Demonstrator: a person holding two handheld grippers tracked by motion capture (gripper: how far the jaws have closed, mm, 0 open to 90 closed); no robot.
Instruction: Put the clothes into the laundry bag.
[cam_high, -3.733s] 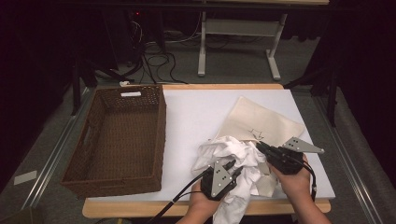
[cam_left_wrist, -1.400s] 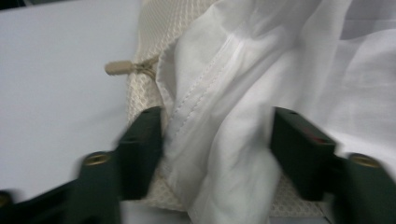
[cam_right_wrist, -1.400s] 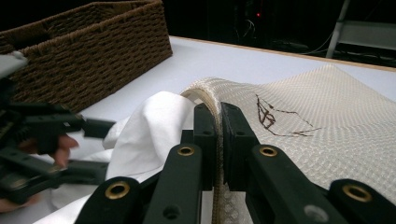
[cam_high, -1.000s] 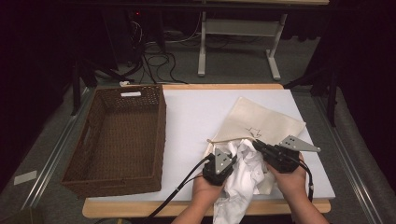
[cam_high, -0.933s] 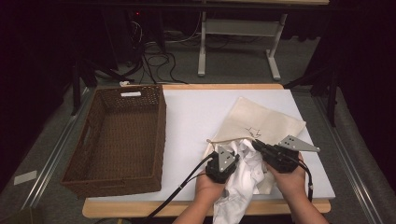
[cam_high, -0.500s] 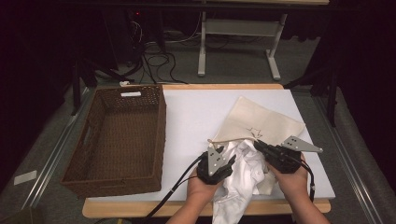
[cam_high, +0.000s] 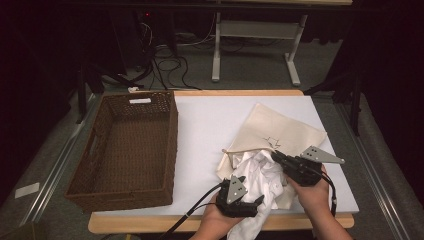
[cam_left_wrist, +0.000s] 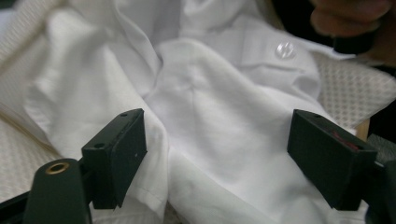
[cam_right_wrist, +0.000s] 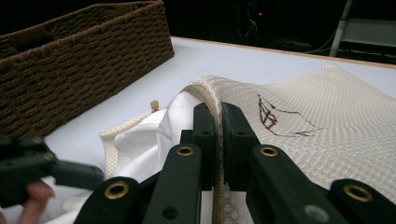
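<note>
Palms cup both tools from below. Right gripper (cam_right_wrist: 218, 140) pinches the mesh laundry bag (cam_right_wrist: 327, 126) rim; left gripper (cam_left_wrist: 219, 154), jaws just opened, hovers spread over the white shirt (cam_left_wrist: 210, 112) ahead.

Looks like a lab or test room, not a home. White-topped table (cam_high: 210, 125) with a wood edge stands on grey carpet (cam_high: 250, 65); behind it a tangle of cables (cam_high: 165, 65) and the white frame of an adjustable desk (cam_high: 255, 45). Background is dark, possibly curtained off.

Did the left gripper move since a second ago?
Yes. The left gripper slid toward the table's near edge, its fingers just opening over the white shirt.
</note>
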